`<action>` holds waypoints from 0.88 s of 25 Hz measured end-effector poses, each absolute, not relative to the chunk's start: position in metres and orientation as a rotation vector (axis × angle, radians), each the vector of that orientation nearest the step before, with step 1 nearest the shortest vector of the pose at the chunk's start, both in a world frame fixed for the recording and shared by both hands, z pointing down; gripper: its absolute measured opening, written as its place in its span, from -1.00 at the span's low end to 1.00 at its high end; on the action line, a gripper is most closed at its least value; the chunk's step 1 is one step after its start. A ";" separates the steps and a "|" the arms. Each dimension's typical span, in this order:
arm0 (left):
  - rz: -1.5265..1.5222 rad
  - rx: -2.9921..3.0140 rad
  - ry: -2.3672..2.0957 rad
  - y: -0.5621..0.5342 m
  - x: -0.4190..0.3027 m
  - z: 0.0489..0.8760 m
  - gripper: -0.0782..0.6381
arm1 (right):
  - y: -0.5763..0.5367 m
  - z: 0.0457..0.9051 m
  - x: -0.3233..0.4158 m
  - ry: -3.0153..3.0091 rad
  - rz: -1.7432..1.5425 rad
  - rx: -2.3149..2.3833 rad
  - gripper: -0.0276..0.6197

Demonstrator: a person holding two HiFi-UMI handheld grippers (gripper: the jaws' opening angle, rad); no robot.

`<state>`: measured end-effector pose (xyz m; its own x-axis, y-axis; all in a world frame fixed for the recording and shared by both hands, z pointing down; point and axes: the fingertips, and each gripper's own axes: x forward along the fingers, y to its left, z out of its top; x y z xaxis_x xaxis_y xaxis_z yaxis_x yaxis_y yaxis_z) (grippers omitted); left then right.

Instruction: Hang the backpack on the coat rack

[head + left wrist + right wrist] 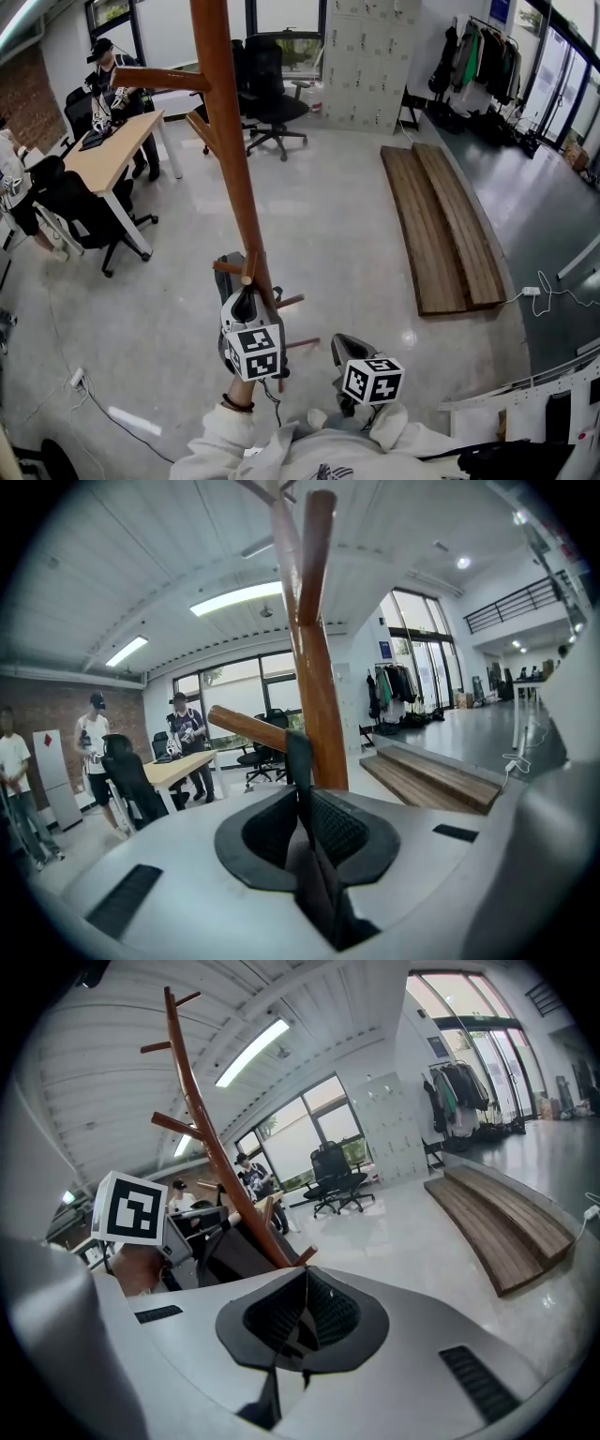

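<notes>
Pinched the strap (298, 761) in the left gripper (302, 799) just beside a low peg (246, 727) of the rack (314, 667), with the backpack (239, 1255) by the pole and the right gripper (302, 1283) closed on nothing; probably risked a slip off if released before hooking past the peg tip.

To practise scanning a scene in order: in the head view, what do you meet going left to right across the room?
Desk → coat rack → wooden planks → white cable.
</notes>
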<state>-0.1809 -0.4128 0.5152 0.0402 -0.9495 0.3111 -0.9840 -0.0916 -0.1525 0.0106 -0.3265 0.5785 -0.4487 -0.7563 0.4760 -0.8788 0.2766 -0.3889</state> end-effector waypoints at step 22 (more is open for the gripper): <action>0.228 2.058 -2.073 -0.325 -0.193 0.483 -0.58 | -0.298 0.578 -0.030 -2.437 0.902 1.347 -0.88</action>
<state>-0.1931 -0.3246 0.4834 -0.0024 -0.9664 0.2569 -0.9992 0.0127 0.0384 -0.0304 -0.2980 0.5778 -0.5582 -0.6919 0.4580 -0.8233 0.3934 -0.4091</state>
